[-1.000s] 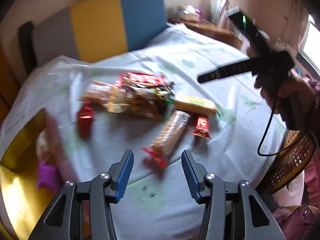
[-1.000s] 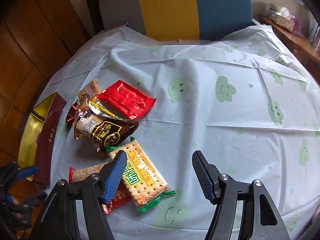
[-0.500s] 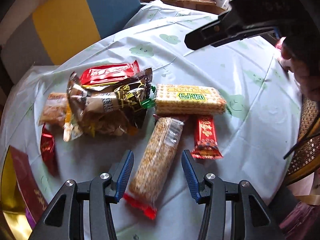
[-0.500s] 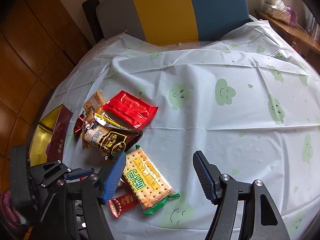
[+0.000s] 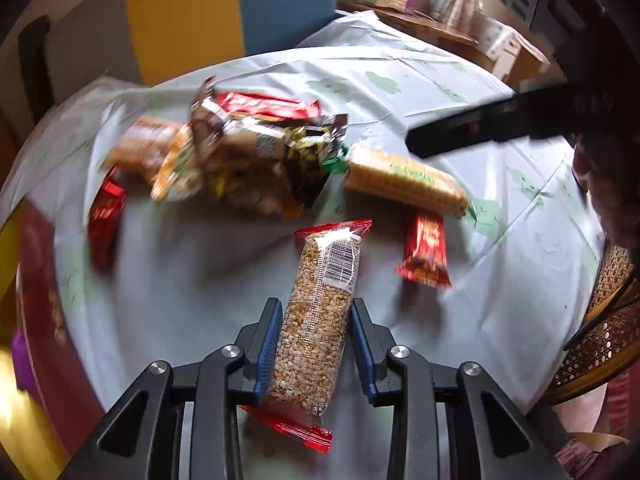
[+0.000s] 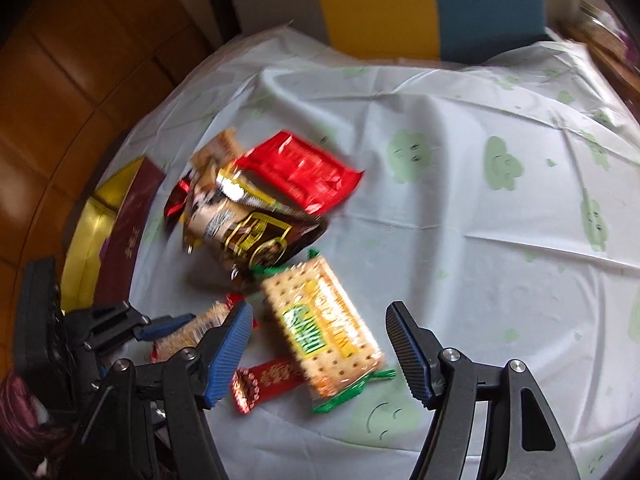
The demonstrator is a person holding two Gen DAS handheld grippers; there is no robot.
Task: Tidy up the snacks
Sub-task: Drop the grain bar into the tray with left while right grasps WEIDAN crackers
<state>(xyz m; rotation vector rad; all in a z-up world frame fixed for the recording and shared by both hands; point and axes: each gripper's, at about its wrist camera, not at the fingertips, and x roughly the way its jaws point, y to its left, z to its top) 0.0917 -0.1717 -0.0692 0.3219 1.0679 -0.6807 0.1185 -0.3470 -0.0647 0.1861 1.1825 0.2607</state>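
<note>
Snacks are getting sorted: the grain bar (image 5: pixel 316 320) now sits clamped between the left gripper (image 5: pixel 314 344) pads, where half a second ago those jaws stood wide around it. That's pick one secured. Right gripper (image 6: pixel 320 352) hangs open just above the cracker pack (image 6: pixel 320 328), closer than before.

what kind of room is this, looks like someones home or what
Probably a home dining or living area: a round table under a smiley-cloud tablecloth, a colour-block chair back behind it, a wicker chair alongside, and a wooden sideboard holding household clutter.
</note>
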